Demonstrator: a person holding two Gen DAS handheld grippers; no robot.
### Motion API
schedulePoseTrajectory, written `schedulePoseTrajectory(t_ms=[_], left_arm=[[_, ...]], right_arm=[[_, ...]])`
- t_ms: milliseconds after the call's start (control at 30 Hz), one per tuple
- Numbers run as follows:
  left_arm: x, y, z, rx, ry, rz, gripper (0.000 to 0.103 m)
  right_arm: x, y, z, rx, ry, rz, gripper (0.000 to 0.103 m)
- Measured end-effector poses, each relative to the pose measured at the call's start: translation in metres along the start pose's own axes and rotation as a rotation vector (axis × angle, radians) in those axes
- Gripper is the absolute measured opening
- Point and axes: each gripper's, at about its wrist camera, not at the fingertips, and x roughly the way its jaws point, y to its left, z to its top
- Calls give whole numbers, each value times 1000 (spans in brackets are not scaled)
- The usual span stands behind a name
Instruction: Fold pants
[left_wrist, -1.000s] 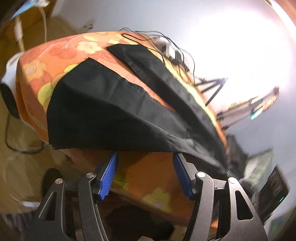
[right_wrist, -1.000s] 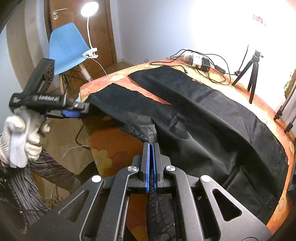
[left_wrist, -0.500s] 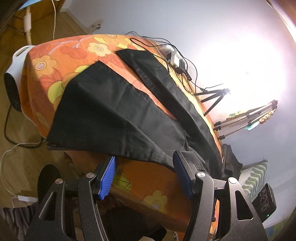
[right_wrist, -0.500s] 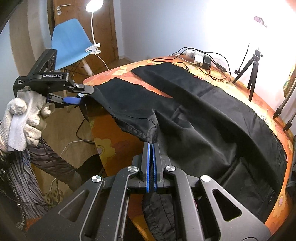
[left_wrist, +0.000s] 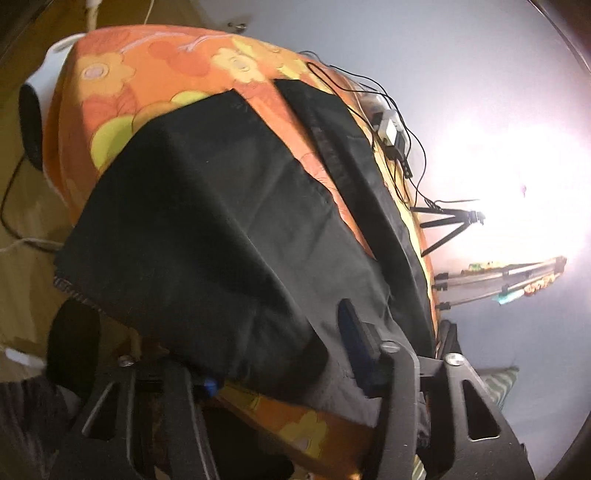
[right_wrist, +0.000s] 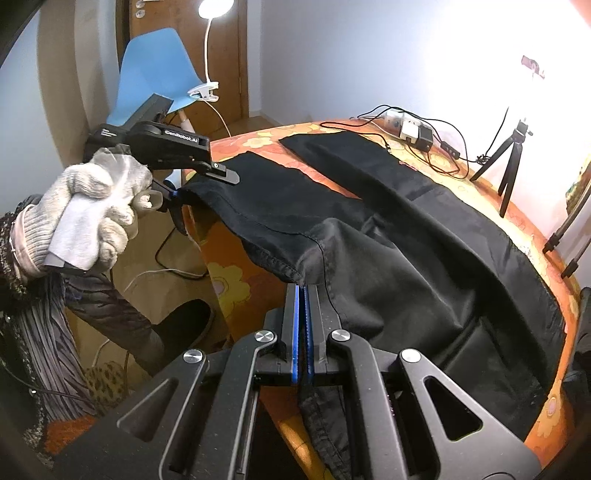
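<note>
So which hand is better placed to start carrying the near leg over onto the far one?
Right, probably: its tongs are already shut on the pants at the crotch. The left tongs are closing at the hem, cloth between them.

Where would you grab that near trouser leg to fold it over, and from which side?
Grip the black pants at the near leg's hem corner, coming from the table's open edge. There the cloth overhangs the edge, so jaws can slip above and below it. The left gripper is doing that, jaws closing with the hem between them; the right gripper is shut on the crotch seam.
</note>
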Motion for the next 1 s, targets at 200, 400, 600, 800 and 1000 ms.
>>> schedulePoseTrajectory(t_ms=[200, 400, 600, 800, 1000], left_arm=[[-6, -26, 6, 133, -48, 6, 8], [-13, -70, 22, 284, -106, -10, 5], [-11, -90, 34, 345, -116, -31, 5], [-8, -102, 43, 385, -107, -49, 5], [-12, -113, 47, 403, -100, -77, 4]], right_arm=[[-12, -9, 1, 10, -11, -42, 3], [-24, -33, 14, 40, -32, -90, 2], [-29, -34, 6, 82, -5, 15, 3], [-4, 1, -10, 94, 49, 39, 59], [37, 32, -7, 7, 112, -57, 59]])
